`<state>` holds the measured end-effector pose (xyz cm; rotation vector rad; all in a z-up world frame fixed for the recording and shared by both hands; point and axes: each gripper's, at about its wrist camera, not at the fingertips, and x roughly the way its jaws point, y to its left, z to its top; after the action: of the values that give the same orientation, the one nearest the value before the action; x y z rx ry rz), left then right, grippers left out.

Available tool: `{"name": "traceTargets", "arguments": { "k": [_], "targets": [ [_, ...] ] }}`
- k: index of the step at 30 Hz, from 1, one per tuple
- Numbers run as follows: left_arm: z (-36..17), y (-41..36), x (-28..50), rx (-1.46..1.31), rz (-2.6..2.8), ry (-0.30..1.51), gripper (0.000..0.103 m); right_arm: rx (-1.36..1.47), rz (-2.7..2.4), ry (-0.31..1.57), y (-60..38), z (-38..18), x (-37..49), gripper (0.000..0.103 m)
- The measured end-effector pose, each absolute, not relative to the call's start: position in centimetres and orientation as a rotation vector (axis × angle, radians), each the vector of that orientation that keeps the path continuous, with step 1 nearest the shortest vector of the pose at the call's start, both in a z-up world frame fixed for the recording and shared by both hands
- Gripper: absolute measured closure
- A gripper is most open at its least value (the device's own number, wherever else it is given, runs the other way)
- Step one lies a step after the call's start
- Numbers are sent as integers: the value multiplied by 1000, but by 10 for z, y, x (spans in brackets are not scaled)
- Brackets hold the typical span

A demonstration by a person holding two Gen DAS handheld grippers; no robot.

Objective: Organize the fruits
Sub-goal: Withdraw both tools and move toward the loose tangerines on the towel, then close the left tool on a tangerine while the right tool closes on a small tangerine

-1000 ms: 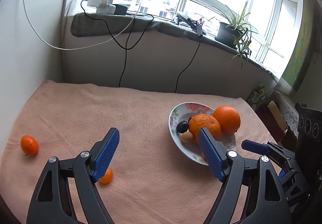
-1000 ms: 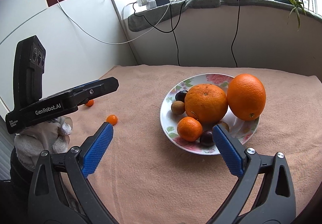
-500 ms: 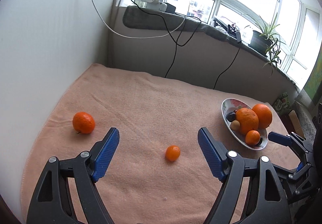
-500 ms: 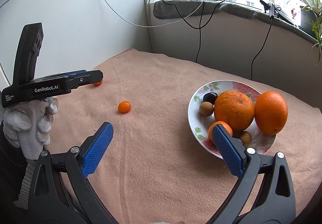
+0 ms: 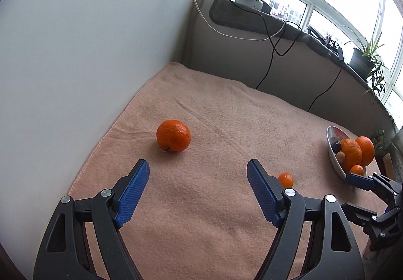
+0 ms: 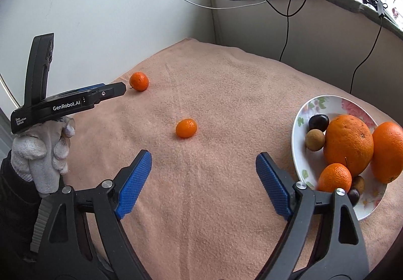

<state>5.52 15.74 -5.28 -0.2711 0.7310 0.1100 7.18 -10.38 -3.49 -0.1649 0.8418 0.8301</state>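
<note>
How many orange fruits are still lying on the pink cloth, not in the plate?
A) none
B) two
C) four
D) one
B: a bigger mandarin near the wall and a small kumquat lie loose on the cloth; the other fruits sit in the flowered plate.
</note>
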Motion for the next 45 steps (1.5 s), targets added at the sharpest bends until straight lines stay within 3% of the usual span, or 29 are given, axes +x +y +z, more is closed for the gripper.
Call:
{"name": "traceTargets", "arguments": {
  "k": [2, 4, 7, 10, 16, 19, 29, 39, 45],
  "targets": [
    [-55, 161, 58, -277, 121, 725, 25, -167, 833, 840, -96, -37, 73, 19],
    [-58, 164, 62, -281, 129, 728, 32, -166, 836, 843, -88, -39, 74, 21],
    [-64, 168, 69, -283, 137, 736, 36, -157, 847, 861, -79, -43, 79, 31],
    [-70, 173, 75, -299, 146, 745, 41, -152, 846, 868, -71, -48, 83, 33],
    [-75, 178, 84, -303, 148, 757, 42, -138, 842, 899, -57, -59, 94, 34],
    [-74, 179, 88, -301, 151, 758, 42, -134, 842, 920, -51, -64, 100, 43],
    [-76, 180, 100, -281, 162, 766, 43, -133, 843, 954, -38, -75, 109, 53],
    [-85, 186, 110, -300, 163, 795, 62, -131, 842, 958, -34, -77, 111, 63],
    [-87, 187, 111, -307, 159, 793, 63, -157, 835, 948, -29, -77, 108, 63]
  ]
}}
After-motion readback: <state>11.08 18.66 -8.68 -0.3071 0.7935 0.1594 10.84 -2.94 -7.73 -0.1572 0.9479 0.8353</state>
